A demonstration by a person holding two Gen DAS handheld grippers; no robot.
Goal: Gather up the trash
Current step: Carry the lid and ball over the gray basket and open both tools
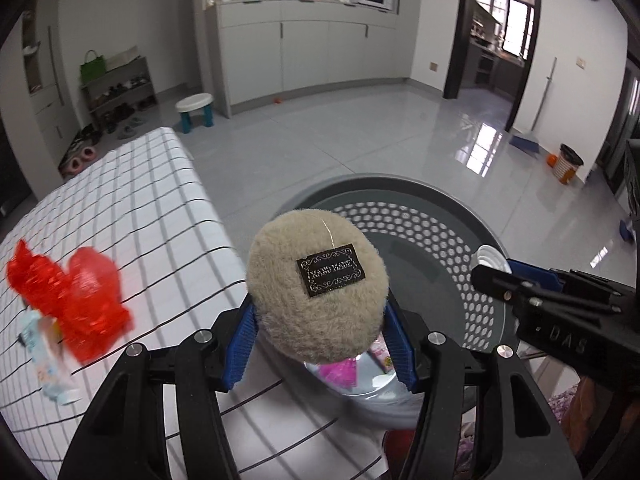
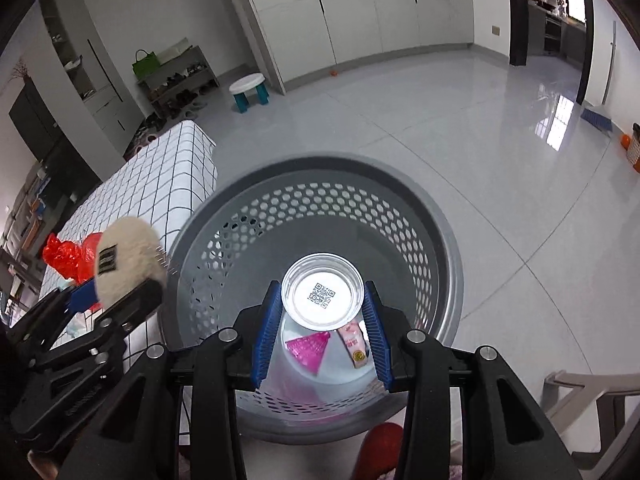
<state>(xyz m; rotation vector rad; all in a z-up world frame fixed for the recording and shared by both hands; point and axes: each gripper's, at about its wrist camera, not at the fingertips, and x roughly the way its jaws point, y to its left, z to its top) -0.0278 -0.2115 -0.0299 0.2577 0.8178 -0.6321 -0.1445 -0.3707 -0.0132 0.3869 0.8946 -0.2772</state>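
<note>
My left gripper (image 1: 320, 332) is shut on a round beige fluffy pad (image 1: 316, 288) with a black label, held at the near rim of the grey perforated basket (image 1: 420, 216). My right gripper (image 2: 322, 332) is shut on a clear plastic cup (image 2: 322, 296), bottom facing the camera with a QR code, over the basket (image 2: 400, 208). Pink wrappers (image 2: 310, 346) show through the cup. The left gripper (image 2: 116, 292) with the fluffy pad (image 2: 128, 256) appears at the left of the right wrist view. The right gripper (image 1: 504, 276) enters the left wrist view from the right.
A checked white cloth covers the table (image 1: 132, 208) left of the basket, with a red plastic bag (image 1: 76, 300) and a pale wrapper (image 1: 48, 364) on it. A small stool (image 1: 196, 110), a shoe rack (image 1: 120, 96) and cabinets (image 1: 304, 52) stand beyond on the glossy floor.
</note>
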